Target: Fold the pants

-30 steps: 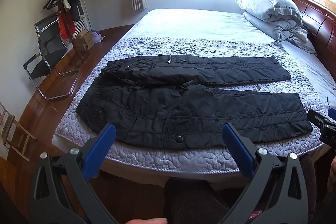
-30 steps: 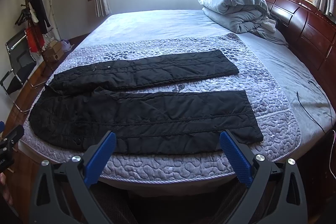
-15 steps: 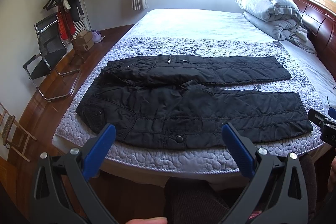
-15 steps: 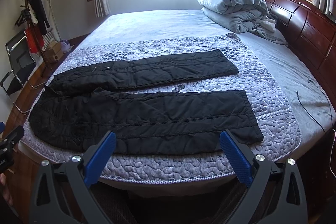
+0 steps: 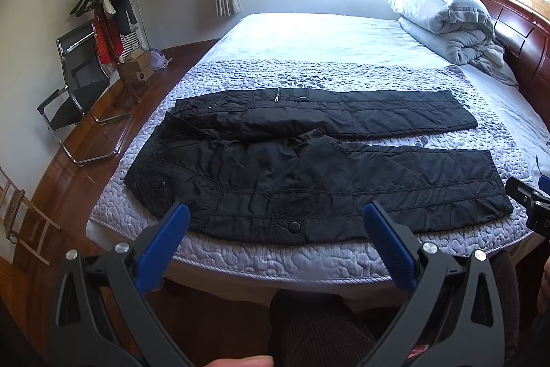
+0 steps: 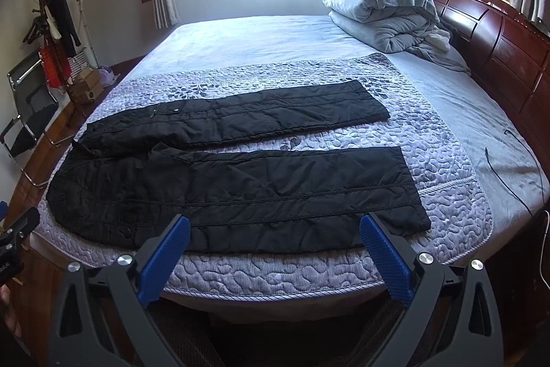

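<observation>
Black quilted pants lie flat on the bed's lilac quilted cover, waist to the left, both legs stretched right with a gap between them. They also show in the right wrist view. My left gripper is open and empty, held off the bed's near edge in front of the waist and hip. My right gripper is open and empty, held off the near edge in front of the near leg. The right gripper's tip shows at the left wrist view's right edge.
A folded grey duvet lies by the wooden headboard. A thin cable lies on the sheet at right. A black chair, a coat rack and boxes stand on the wood floor left of the bed.
</observation>
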Available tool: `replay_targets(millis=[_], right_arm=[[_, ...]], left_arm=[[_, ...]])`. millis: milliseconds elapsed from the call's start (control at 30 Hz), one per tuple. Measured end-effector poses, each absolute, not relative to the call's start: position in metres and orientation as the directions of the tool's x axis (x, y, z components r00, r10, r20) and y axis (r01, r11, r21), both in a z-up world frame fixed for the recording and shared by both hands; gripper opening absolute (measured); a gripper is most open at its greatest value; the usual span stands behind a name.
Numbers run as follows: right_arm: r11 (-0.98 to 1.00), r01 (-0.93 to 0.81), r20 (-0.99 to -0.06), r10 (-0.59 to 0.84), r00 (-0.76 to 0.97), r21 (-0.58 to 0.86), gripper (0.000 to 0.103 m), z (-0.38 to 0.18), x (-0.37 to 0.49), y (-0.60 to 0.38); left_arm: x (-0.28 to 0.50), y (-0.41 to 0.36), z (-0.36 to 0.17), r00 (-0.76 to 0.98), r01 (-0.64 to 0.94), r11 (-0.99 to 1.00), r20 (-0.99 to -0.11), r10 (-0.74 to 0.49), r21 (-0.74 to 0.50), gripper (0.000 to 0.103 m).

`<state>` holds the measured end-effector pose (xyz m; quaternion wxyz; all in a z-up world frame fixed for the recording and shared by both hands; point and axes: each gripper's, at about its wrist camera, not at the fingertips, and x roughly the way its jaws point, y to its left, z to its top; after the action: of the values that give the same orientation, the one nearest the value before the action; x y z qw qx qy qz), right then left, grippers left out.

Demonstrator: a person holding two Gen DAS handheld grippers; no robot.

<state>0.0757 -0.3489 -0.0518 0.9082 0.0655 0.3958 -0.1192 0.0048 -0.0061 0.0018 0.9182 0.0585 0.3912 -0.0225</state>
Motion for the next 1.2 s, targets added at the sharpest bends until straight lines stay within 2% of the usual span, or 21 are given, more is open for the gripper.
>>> replay_targets(millis=[900, 1067, 1200], right_arm=[[0.955, 0.296, -0.758, -0.171, 0.63, 0.031, 0.1, -0.07, 0.09, -0.368], [0.941, 0.339, -0.717, -0.224, 0.66, 0.018, 0.1, -0.056, 0.099, -0.396], [0.924, 0.382, -0.675, -0.289, 0.679, -0.011, 0.1, -0.041, 0.106, -0.419]], left_arm=[[0.026, -0.019, -0.012, 0.673, 0.115, 0.988, -0.74, -0.002, 0.102, 0.101], [0.045, -0.01, -0.02, 0.628, 0.155, 0.988, -0.773, -0.087, 0.016, 0.101], [0.068, 0.005, -0.028, 0.614, 0.119, 0.993, -0.787, -0.063, 0.013, 0.101]])
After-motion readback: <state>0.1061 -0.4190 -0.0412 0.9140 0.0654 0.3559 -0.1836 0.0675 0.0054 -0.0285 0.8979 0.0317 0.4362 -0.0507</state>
